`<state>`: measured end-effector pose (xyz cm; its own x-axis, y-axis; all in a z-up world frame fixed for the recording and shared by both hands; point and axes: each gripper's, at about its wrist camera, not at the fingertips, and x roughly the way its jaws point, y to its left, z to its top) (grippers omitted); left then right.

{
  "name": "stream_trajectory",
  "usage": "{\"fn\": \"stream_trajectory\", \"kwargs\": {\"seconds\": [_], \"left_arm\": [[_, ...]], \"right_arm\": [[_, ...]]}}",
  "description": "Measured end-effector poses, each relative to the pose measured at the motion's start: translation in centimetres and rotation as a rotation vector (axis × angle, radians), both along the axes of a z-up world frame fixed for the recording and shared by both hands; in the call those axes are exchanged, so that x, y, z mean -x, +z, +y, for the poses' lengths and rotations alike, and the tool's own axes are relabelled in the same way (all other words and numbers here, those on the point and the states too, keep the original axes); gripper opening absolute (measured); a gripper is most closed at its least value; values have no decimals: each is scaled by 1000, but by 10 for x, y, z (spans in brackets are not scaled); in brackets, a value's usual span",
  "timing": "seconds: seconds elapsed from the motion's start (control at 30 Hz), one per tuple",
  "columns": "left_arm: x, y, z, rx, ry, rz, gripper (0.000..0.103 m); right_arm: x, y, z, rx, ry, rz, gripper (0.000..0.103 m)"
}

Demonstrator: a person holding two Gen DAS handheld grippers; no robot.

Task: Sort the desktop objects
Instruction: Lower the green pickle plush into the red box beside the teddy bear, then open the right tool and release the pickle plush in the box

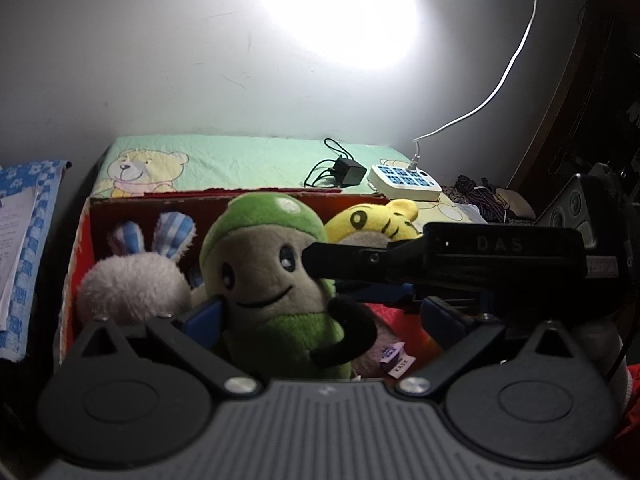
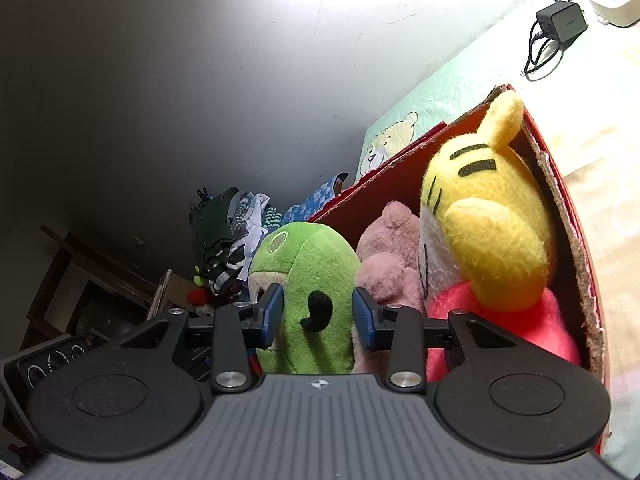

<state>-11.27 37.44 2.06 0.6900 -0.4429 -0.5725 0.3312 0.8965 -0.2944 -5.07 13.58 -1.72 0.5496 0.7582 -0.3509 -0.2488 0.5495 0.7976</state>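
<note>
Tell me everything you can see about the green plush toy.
The green plush toy is soft fleece: green cap and lower body, beige face with black eyes and smile, thin black arms. It stands upright in the red cardboard box, between a white bunny and a yellow tiger. The right gripper has its jaws closed on its sides.

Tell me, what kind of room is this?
Probably a bedroom or child's room at home: a teddy-bear print sheet, a red box of plush toys such as the green plush, and a pile of clothes by the wall.
</note>
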Motion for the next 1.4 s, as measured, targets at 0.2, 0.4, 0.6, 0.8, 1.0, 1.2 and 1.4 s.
{"fn": "stream_trajectory", "kwargs": {"seconds": [0.2, 0.4, 0.6, 0.8, 1.0, 1.2, 1.4], "left_arm": [[-1, 0, 3, 14, 0, 9, 101], [-3, 7, 6, 32, 2, 18, 101], [1, 12, 10, 31, 3, 18, 101], [11, 20, 13, 36, 6, -10, 101], [11, 23, 16, 17, 44, 21, 101], [9, 26, 10, -60, 99, 45, 101], [6, 26, -1, -147, 168, 97, 102]], "right_arm": [[2, 0, 13, 50, 19, -46, 39], [2, 5, 7, 59, 16, -46, 41], [10, 10, 5, 45, -1, -57, 47], [19, 17, 4, 47, -28, -78, 47], [26, 23, 2, 55, -80, -89, 47], [40, 32, 2, 171, -160, -134, 48], [53, 37, -6, 274, -246, -166, 50]]}}
